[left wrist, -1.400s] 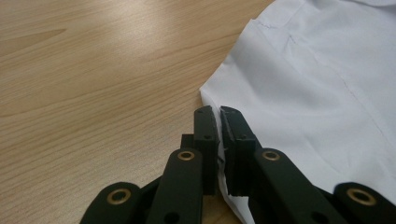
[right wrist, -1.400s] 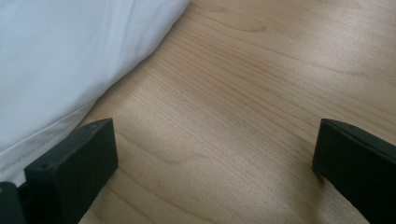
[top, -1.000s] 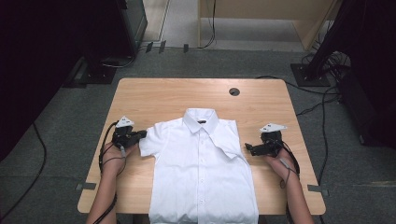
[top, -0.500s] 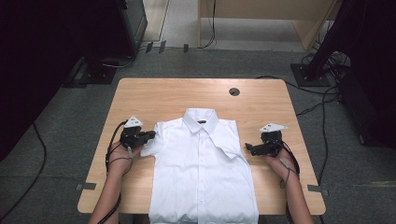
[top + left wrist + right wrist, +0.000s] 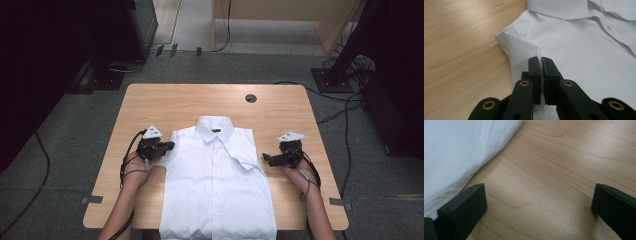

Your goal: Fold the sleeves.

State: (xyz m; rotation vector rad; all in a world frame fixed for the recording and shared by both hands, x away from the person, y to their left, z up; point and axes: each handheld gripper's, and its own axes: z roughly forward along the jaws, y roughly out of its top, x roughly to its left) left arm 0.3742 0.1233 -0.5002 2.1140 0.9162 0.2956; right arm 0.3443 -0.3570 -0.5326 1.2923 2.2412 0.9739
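Note:
A white short-sleeved shirt (image 5: 217, 180) lies flat, buttoned, collar toward the far side of the wooden table (image 5: 190, 102). My left gripper (image 5: 167, 146) is shut on the edge of the shirt's left sleeve (image 5: 520, 50), which is pulled inward over the shirt body. In the left gripper view the jaws pinch a thin fold of white cloth (image 5: 541, 62). The shirt's right sleeve (image 5: 245, 161) lies folded across the chest. My right gripper (image 5: 266, 159) rests on the table just beside the shirt's right edge (image 5: 454, 157), open, with bare wood between its jaws.
A round cable hole (image 5: 250, 98) sits in the table's far right part. Cables (image 5: 340, 115) trail over the grey floor to the right. Dark equipment stands (image 5: 110, 55) at the far left, a wooden cabinet (image 5: 285, 20) behind.
My left gripper has moved rightward toward the shirt's middle, drawing the left sleeve in with it. The right gripper has stayed where it was.

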